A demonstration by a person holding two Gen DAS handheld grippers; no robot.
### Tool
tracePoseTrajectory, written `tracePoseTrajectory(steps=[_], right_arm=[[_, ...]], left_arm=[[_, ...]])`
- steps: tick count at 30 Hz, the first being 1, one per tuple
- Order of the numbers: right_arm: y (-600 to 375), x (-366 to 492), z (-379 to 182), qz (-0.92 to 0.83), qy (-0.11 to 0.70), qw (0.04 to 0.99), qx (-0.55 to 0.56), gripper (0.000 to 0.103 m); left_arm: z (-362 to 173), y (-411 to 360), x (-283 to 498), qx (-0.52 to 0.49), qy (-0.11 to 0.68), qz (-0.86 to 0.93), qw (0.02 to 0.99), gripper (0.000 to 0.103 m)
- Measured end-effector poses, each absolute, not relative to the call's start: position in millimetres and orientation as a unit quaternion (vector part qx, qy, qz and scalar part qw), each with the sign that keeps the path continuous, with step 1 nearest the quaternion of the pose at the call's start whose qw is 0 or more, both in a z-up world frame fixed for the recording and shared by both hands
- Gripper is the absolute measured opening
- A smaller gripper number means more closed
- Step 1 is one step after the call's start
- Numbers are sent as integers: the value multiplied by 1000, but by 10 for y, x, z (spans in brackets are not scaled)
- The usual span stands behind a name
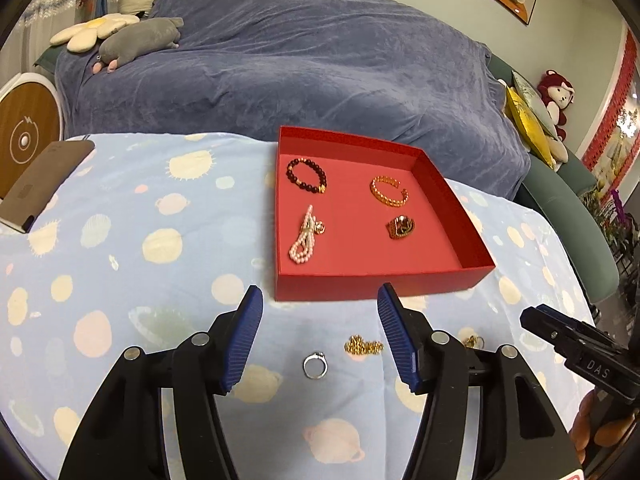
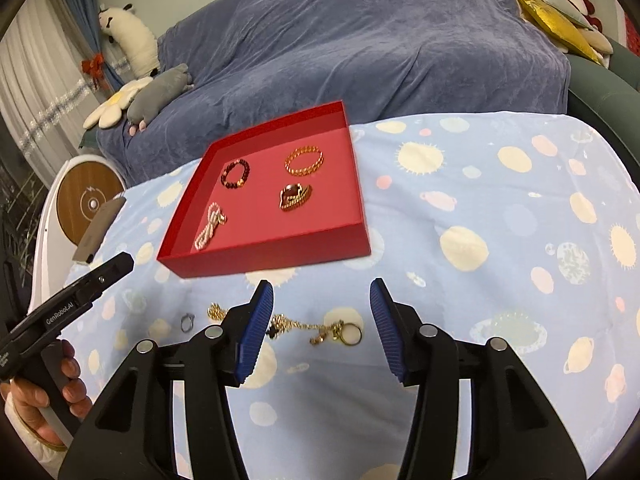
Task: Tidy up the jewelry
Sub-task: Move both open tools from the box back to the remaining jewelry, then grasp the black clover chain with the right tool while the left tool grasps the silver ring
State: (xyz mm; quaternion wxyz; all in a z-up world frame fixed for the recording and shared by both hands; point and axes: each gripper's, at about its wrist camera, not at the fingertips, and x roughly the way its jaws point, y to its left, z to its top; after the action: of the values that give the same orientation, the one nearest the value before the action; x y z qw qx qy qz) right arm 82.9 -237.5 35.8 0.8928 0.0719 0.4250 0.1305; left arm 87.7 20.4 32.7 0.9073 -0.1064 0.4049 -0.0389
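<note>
A red tray (image 1: 380, 280) (image 2: 264, 258) lies on the blue dotted cloth. It holds a dark bead bracelet (image 1: 306, 176) (image 2: 236, 174), a gold bracelet (image 1: 389, 191) (image 2: 304, 161), a pearl strand (image 1: 305, 236) (image 2: 210, 230) and a red-gold brooch (image 1: 400, 227) (image 2: 295, 197). On the cloth in front of the tray lie a silver ring (image 1: 315, 365) (image 2: 187, 322), a small gold chain (image 1: 363, 346) (image 2: 216, 312) and a gold chain with a ring (image 2: 320, 330). My left gripper (image 1: 320, 312) is open above the silver ring. My right gripper (image 2: 322, 304) is open above the gold chain with a ring.
A brown phone-like case (image 1: 44, 182) (image 2: 98, 230) lies at the cloth's left edge. A sofa under a blue cover (image 1: 300, 60) (image 2: 360, 40) with plush toys stands behind. A round wooden-topped device (image 1: 26, 132) (image 2: 86, 200) stands at the left.
</note>
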Motion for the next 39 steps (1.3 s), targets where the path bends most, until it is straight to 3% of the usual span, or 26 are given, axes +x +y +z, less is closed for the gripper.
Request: tracePoseTrajectory(steps=[5,14,39], right_arm=[[-2273,671,175,144,437,887,42,49],[-2153,656,-167,143,465,873,34,38],[-1755,920,-295,167,458,873,9,38]], left_arm=[[220,105,811,-67,409,-47,909,57],[33,107,819,-65,430,-58,899,57],[-155,88,778,-61,458,-69,884,57]])
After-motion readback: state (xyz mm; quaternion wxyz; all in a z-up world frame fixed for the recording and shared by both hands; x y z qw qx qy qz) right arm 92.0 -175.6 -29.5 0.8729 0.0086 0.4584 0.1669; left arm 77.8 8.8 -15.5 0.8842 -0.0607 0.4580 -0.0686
